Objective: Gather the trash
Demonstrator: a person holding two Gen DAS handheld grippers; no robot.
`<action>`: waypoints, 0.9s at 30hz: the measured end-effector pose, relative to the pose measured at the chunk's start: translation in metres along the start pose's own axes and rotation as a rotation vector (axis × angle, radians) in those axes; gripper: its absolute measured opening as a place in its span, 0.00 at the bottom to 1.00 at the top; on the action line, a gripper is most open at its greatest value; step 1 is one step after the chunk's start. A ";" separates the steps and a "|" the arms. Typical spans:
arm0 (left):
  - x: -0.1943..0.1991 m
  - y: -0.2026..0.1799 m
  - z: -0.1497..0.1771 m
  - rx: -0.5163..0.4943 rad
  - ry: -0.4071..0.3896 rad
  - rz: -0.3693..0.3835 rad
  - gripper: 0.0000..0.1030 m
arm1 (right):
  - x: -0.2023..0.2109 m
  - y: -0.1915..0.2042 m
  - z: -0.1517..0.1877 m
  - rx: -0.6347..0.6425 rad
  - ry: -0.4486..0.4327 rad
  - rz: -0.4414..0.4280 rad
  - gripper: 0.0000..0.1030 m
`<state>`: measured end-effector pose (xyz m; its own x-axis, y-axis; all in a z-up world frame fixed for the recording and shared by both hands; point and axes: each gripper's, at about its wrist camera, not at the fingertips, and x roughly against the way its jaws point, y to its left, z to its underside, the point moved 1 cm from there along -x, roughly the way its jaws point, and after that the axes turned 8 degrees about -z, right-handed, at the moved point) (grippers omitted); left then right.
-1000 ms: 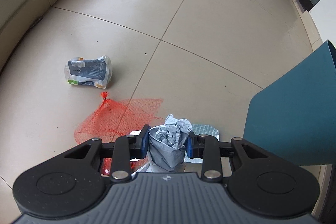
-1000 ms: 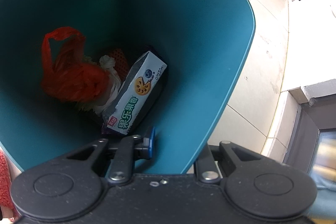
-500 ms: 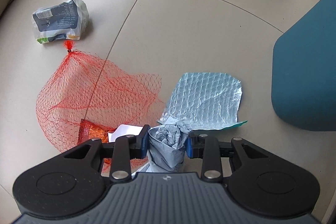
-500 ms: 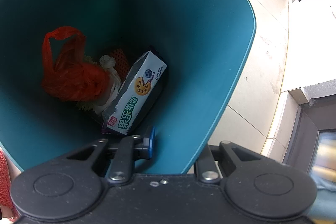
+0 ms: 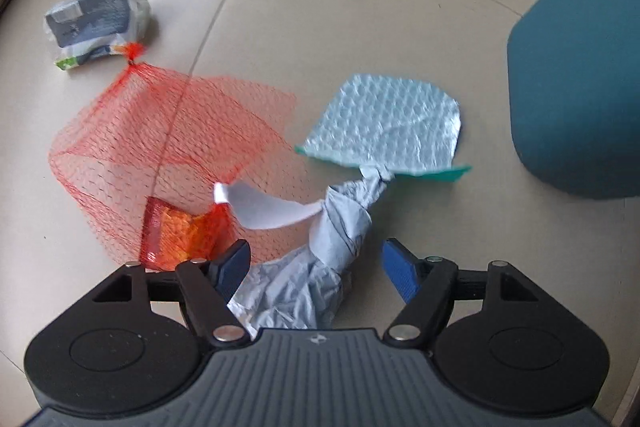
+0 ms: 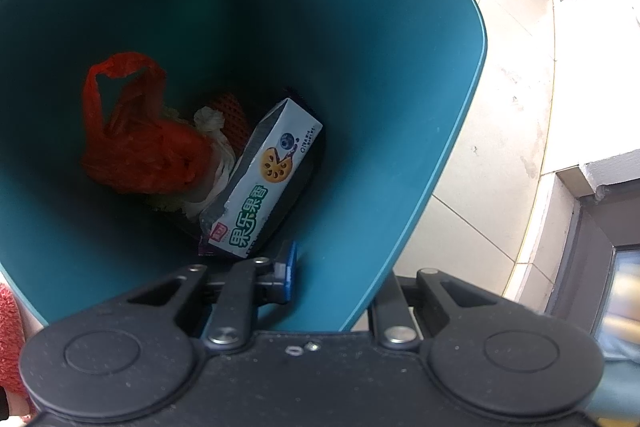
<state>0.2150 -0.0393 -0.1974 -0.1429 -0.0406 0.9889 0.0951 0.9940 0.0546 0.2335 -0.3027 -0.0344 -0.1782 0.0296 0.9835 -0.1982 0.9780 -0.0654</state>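
On the tiled floor (image 5: 360, 7) most of the trash is not yet collected, we judge, while the bin (image 6: 400, 75), a tall smooth teal plastic tub with rounded corners, holds only a few pieces: a crumpled red bag (image 6: 136, 147), a glossy biscuit box (image 6: 264, 187) leaning on the wall, and some white scraps under them. Our right gripper (image 6: 340, 279) pinches the bin's wall just below the rim, one finger inside and one outside, keeping it tipped toward us. Left on the floor, from largest down, we see a limp red net (image 5: 172, 131) with a knotted end and an orange wrapper inside, a flat sheet of pale bubble wrap (image 5: 384, 127) with a green edge just beside the bin, a twisted grey paper wad (image 5: 340, 231) with a curled white slip touching it, and a squashed printed pack (image 5: 96, 19) near the net's knot. Our left gripper (image 5: 316, 259) stands wide, its blue pads either side of the grey wad and clear of it.
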 end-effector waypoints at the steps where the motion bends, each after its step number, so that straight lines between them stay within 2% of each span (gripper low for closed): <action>1: -0.004 -0.006 0.002 -0.022 0.007 0.005 0.70 | 0.000 0.000 0.000 0.000 0.000 0.000 0.16; 4: -0.018 -0.017 0.003 -0.065 0.026 -0.021 0.69 | 0.000 0.000 0.000 -0.001 -0.001 0.000 0.16; 10: -0.036 -0.023 -0.001 -0.091 0.049 -0.070 0.44 | 0.001 0.000 0.000 -0.005 -0.002 -0.001 0.16; 14: -0.026 -0.021 -0.003 -0.076 0.023 -0.081 0.40 | 0.002 0.000 0.001 -0.005 -0.005 -0.002 0.16; 20: 0.041 -0.018 -0.007 -0.014 -0.031 0.002 0.40 | 0.002 0.000 0.002 -0.006 -0.008 -0.002 0.16; 27: 0.146 -0.046 -0.036 -0.082 -0.132 0.041 0.40 | 0.004 -0.001 0.002 -0.013 -0.014 -0.006 0.15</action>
<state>0.2256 -0.0951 -0.0501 -0.2645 0.0189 0.9642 0.1833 0.9826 0.0310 0.2309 -0.3044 -0.0311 -0.1902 0.0210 0.9815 -0.1866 0.9808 -0.0572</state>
